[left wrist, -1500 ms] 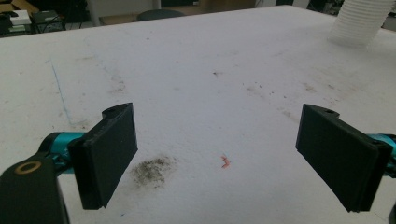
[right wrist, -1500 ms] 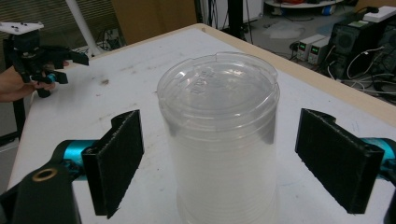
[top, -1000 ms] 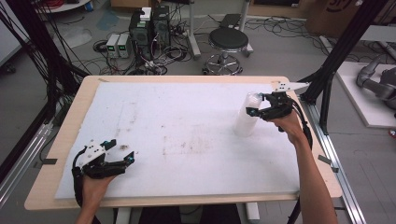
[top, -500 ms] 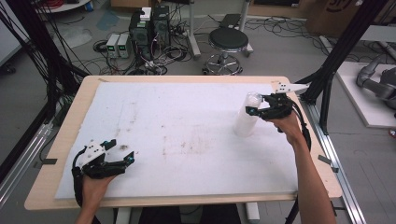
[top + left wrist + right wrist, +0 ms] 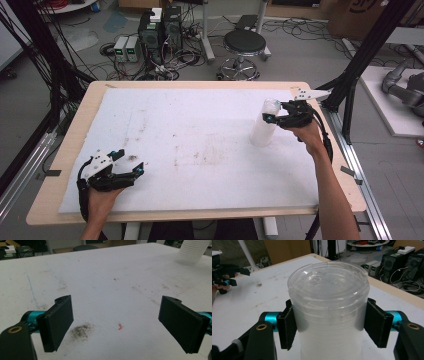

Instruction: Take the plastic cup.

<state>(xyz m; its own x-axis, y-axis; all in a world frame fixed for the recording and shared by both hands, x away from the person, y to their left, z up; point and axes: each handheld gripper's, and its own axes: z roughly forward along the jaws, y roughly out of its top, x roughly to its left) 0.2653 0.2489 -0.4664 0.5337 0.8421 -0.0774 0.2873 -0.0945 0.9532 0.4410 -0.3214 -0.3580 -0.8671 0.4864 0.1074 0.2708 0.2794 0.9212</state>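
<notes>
White foam sheeting [image 5: 200, 130], scuffed and stained, covers nearly all of a pale wooden table [image 5: 70, 135], leaving a thin wood margin at each edge. One stack of clear plastic cups [image 5: 263, 122] stands upside down on the sheet toward its far right side, and the wide middle of the sheet around it is bare. The cups are thin, ribbed and translucent, nested too tightly to count, with the flat round base of the top one facing up (faint embossed lettering on it, too small to read). The right gripper [image 5: 272, 116] has just been closing its jaws around the stack's upper part; its black pads [image 5: 375, 325] sit against the sides, squeezing the cups. The left gripper [image 5: 131, 165] rests near the front left corner, jaws wide apart and holding nothing.
</notes>
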